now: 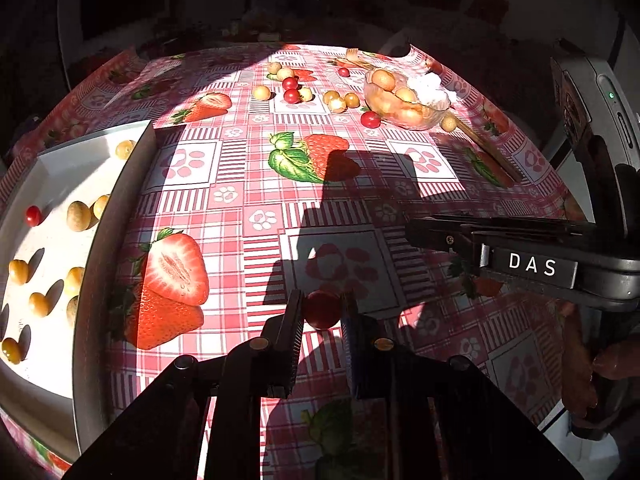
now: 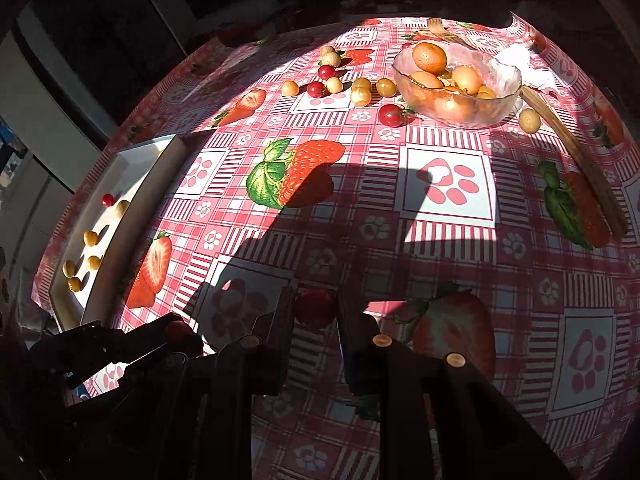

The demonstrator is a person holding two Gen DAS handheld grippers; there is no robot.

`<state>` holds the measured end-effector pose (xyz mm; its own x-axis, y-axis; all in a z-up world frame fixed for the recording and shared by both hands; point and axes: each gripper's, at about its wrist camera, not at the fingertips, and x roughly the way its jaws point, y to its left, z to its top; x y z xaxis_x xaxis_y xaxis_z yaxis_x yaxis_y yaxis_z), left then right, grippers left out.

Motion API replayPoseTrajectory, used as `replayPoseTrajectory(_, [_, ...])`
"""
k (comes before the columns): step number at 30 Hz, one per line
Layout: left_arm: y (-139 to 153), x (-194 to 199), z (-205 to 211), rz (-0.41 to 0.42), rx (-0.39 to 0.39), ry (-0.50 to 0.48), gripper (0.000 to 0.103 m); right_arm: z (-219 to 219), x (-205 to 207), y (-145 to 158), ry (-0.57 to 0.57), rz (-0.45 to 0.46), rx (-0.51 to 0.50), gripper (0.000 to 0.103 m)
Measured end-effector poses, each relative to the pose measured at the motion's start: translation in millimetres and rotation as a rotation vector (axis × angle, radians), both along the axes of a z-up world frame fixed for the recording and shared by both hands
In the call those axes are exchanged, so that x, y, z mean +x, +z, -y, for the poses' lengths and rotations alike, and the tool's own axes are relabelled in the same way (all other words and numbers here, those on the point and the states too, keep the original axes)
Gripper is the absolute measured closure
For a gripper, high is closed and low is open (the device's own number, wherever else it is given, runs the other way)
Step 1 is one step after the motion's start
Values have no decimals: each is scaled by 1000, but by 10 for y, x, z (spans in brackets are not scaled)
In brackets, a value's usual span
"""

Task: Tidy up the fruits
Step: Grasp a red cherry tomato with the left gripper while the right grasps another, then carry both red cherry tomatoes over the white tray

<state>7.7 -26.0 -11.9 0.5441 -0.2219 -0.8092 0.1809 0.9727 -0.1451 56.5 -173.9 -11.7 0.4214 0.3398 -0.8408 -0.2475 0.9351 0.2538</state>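
the round table under a pink-and-red checked oilcloth printed with strawberries and paw prints fills both views, half in hard sunlight and half in shadow. at nine o'clock in the left wrist view sits a shallow white rectangular tray, which already holds several small yellow-gold berries and one red one. toward one o'clock stands a clear glass bowl of orange and yellow fruit, with crumpled white paper just behind it. a loose scatter of small yellow and red fruits lies at twelve o'clock, beside the bowl.

the left gripper is clamped on a small round red cherry tomato, its pads pressing each side. the right gripper likewise pinches a second red cherry tomato between its fingers. both fruits sit at the fingertips above the cloth, well apart from the tray.

these tomatoes look light, smooth-skinned and soft enough to split, and their roundness would likely let them squirt out of a hard or off-centre squeeze. the safest hold is probably across the widest middle, with gentle pressure, and a low release into the tray so they do not roll or bruise.
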Motion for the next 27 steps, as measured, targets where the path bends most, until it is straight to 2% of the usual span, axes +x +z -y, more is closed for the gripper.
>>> replayPoseTrajectory(12, [73, -87, -293, 21, 20, 61, 84, -178, -127, 33, 22, -7, -3, 80])
replayPoseTrajectory(21, [136, -147, -544, 48, -4, 106, 84, -393, -161, 104, 50, -2, -19, 80])
replayPoseTrajectory(27, [232, -176, -894, 64, -37, 161, 84, -646, -145, 170, 90, 3, -33, 80])
